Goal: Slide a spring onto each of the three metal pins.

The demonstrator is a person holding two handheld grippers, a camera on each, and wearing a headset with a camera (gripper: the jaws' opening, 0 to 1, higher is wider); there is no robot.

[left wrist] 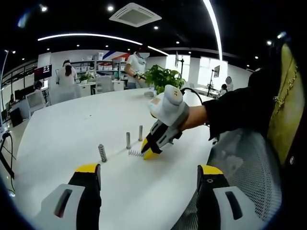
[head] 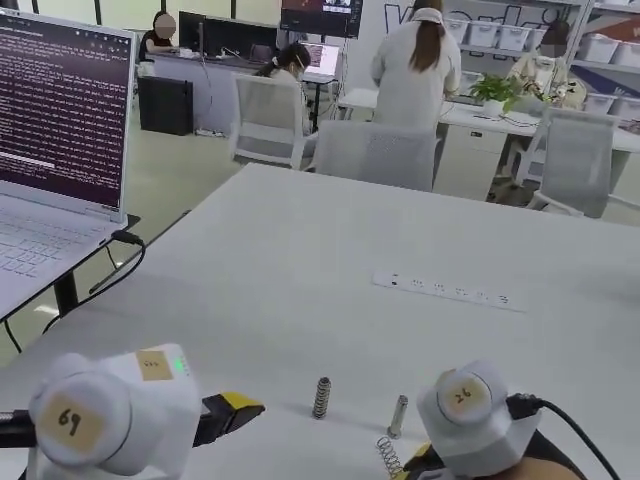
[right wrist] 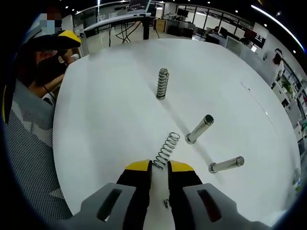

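A spring sits upright over one pin (head: 321, 397) (left wrist: 102, 152) (right wrist: 163, 83) on the white table. Two bare metal pins (right wrist: 200, 128) (right wrist: 226, 164) stand beside it, also in the left gripper view (left wrist: 128, 140) (left wrist: 140, 132); one bare pin (head: 398, 416) shows in the head view. A loose spring (right wrist: 168, 146) (left wrist: 135, 153) (head: 388, 456) lies flat. My right gripper (right wrist: 159, 167) (left wrist: 148, 153) (head: 415, 462) is shut on its near end, low at the table. My left gripper (left wrist: 149, 172) (head: 235, 410) stands open and holds nothing, to the left of the pins.
A white power strip (head: 448, 291) lies further back on the table (head: 300, 260). A laptop (head: 55, 130) stands on a stand at the left. Chairs (head: 375, 152) and people (head: 415, 60) are beyond the far edge. My sleeve (left wrist: 230, 110) reaches in behind the right gripper.
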